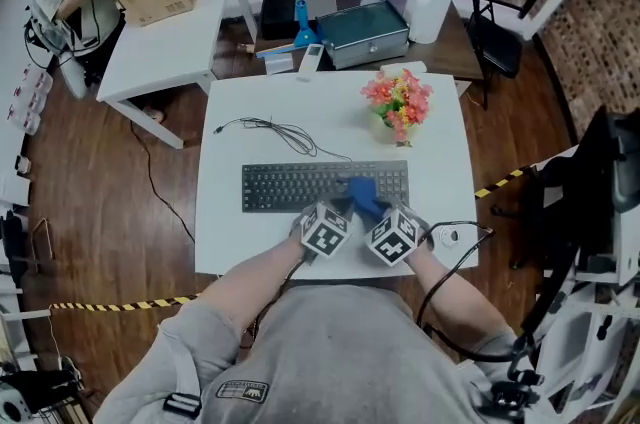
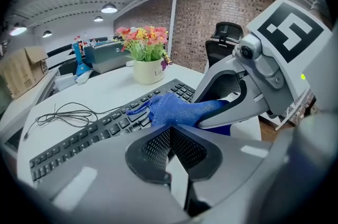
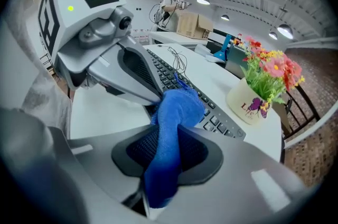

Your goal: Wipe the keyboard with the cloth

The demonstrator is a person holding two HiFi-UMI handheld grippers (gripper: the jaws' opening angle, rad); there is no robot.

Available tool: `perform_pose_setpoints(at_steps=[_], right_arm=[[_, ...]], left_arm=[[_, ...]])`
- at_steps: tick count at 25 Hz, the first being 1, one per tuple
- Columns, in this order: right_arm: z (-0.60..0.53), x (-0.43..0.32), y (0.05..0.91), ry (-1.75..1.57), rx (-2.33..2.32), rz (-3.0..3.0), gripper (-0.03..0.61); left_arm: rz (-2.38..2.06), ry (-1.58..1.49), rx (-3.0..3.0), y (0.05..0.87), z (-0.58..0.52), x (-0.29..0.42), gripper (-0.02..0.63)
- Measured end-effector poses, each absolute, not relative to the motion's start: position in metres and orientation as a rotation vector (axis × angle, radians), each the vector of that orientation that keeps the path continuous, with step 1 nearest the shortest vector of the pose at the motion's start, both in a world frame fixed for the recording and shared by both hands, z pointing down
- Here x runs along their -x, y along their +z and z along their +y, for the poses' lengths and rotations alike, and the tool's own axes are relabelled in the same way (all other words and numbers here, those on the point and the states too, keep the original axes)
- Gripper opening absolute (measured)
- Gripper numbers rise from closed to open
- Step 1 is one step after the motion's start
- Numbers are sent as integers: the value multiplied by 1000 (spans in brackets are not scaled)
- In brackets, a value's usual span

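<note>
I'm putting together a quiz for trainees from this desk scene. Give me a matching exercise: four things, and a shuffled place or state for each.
1. cloth
2. keyboard
3. potted flowers
4. cable

A. loose loops beyond the keyboard's left half
B. black, partly under the cloth
C. clamped in the right gripper
D. beyond the keyboard's right end

Pairs: 1-C, 2-B, 3-D, 4-A
</note>
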State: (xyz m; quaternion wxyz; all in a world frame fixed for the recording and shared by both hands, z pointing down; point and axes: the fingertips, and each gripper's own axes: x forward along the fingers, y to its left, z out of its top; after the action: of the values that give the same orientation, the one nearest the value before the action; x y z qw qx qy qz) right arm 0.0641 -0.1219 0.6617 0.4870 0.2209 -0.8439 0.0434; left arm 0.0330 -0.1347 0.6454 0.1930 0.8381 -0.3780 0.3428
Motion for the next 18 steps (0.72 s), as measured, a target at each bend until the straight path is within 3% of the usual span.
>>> perform_pose_setpoints(at_steps=[18], right_arm=[[-192,35,652,-46,-362,-2120,109]], left_arm=[[-1409,869,-2147,621,-175,77,-6]])
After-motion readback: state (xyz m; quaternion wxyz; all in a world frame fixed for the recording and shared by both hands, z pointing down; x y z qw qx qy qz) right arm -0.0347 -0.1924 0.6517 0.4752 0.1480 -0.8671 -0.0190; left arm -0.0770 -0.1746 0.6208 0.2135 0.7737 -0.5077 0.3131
